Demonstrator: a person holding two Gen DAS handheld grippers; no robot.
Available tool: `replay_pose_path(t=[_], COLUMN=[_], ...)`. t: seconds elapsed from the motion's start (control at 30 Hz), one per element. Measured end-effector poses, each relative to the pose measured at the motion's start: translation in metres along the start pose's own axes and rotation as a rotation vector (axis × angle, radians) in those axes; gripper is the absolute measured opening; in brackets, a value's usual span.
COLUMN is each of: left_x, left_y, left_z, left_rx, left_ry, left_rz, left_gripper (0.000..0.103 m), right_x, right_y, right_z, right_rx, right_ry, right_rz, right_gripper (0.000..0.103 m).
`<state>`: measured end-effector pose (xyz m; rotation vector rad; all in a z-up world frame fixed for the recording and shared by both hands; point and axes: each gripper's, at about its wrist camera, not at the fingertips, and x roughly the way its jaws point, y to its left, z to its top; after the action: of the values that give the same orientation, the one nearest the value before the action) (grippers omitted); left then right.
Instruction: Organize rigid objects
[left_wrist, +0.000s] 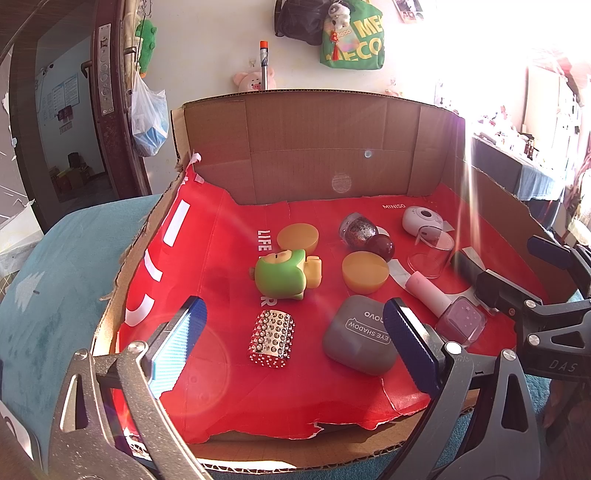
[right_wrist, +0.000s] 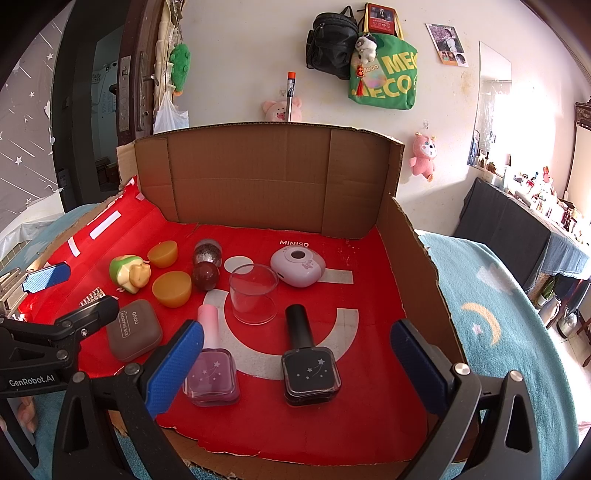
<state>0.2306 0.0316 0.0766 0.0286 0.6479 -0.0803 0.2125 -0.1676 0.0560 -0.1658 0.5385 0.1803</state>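
A cardboard box (right_wrist: 258, 184) lined with red paper holds the objects. In the left wrist view my left gripper (left_wrist: 295, 343) is open and empty over the studded silver piece (left_wrist: 272, 339) and the grey eye-shadow case (left_wrist: 360, 334); a green toy (left_wrist: 282, 275) and two orange caps (left_wrist: 297, 236) (left_wrist: 365, 272) lie beyond. In the right wrist view my right gripper (right_wrist: 295, 365) is open and empty, straddling the pink polish bottle (right_wrist: 212, 363) and the black polish bottle (right_wrist: 308, 365). A clear cup (right_wrist: 253, 293), a pink-white device (right_wrist: 297, 266) and two balls (right_wrist: 206, 266) lie farther back.
The box sits on a teal blanket (right_wrist: 491, 317). Its tall back wall (left_wrist: 314, 147) and right wall (right_wrist: 421, 273) bound the objects. A door (left_wrist: 107, 96) stands at the left, bags hang on the wall (right_wrist: 380, 74), a dark bench (right_wrist: 517, 229) is at the right.
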Motion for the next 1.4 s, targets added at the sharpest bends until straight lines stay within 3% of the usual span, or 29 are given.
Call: replay_pose_path(t=[0.37, 0.63, 1.0, 1.1, 1.27, 1.4], left_x=[0.005, -0.018, -0.081, -0.088, -0.082, -0.073], left_y=[0.000, 0.001, 0.002, -0.001, -0.010, -0.018], left_z=[-0.002, -0.001, -0.019, -0.033, -0.062, -0.079], left_rx=[-0.002, -0.022, -0.039, -0.057, -0.087, -0.079], left_ry=[0.019, -0.003, 0.006, 0.075, 0.197, 0.240], left_rz=[0.002, 0.004, 0.024, -0.009, -0.035, 0.001], left_gripper=[0.098, 0.098, 0.098, 0.098, 0.101, 0.101], right_x=[0.001, -0.003, -0.067, -0.082, -0.082, -0.072], right_y=[0.000, -0.002, 0.007, 0.007, 0.006, 0.003], right_z=[-0.001, -0.001, -0.012, -0.021, -0.048, -0.068], right_rx=[-0.001, 0.001, -0.002, 0.024, 0.071, 0.103], right_ry=[0.002, -0.009, -0.036, 0.002, 0.144, 0.237], right_rz=[-0.004, -0.027, -0.021, 0.004, 0.018, 0.007], right_gripper=[0.103, 0.103, 0.103, 0.103, 0.103, 0.103])
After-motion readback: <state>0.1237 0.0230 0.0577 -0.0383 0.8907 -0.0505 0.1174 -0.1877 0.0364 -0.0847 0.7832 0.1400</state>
